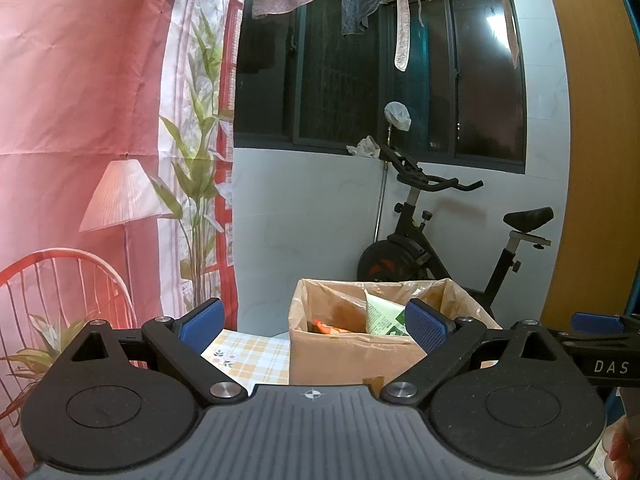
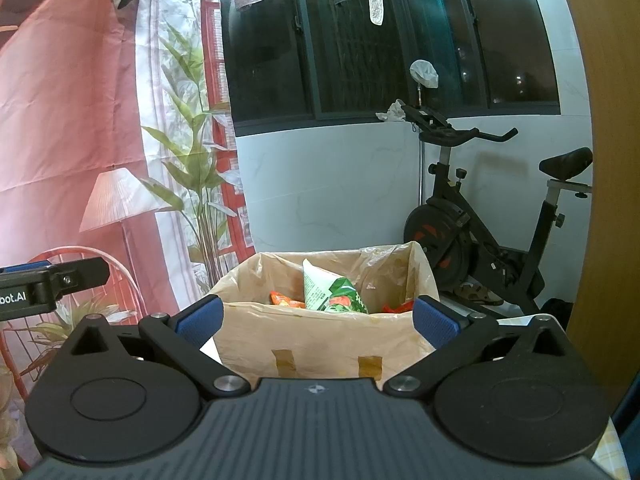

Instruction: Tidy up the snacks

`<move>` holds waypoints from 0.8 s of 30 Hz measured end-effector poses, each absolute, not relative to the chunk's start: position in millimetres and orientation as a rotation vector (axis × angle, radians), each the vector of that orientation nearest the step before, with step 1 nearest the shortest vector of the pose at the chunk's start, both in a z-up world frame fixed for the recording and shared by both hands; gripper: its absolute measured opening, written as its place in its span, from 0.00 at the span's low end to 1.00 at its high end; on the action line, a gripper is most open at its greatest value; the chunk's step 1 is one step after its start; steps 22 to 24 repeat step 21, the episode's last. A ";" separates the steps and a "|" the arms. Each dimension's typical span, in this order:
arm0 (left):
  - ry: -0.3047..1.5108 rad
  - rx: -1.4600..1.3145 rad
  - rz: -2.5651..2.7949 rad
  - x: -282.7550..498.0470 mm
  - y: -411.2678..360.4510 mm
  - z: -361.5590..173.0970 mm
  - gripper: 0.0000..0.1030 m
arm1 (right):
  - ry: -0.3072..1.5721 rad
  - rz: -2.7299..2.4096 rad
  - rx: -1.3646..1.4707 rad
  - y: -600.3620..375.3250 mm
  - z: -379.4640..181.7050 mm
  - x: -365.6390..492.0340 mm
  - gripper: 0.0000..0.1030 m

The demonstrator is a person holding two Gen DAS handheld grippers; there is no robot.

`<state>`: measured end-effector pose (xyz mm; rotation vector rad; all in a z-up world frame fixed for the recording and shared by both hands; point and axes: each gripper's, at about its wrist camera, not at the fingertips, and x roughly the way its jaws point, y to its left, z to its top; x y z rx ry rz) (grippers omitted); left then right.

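A cardboard box (image 1: 352, 354) (image 2: 320, 344) lined with a clear plastic bag stands on the table ahead of both grippers. Inside it a green and white snack packet (image 1: 382, 314) (image 2: 328, 292) stands upright, with orange packets (image 1: 326, 326) (image 2: 286, 300) beside it and a red one (image 2: 396, 306) to the right. My left gripper (image 1: 314, 322) is open and holds nothing, hovering short of the box. My right gripper (image 2: 318, 320) is open too, level with the box's near wall, nothing between its blue pads (image 2: 434, 322).
A yellow checked tablecloth (image 1: 248, 356) covers the table. Behind the box stand a black exercise bike (image 1: 440, 236) (image 2: 492, 224) and a white wall under a dark window. A printed pink backdrop (image 1: 80, 120) hangs at left, a wooden panel (image 2: 608, 200) at right. Laundry hangs overhead.
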<state>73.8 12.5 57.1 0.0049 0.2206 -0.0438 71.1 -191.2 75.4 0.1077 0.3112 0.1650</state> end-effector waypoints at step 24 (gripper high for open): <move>0.224 0.000 -0.052 74.0 14.6 56.1 0.95 | 0.312 0.165 0.108 -191.9 75.2 71.0 1.00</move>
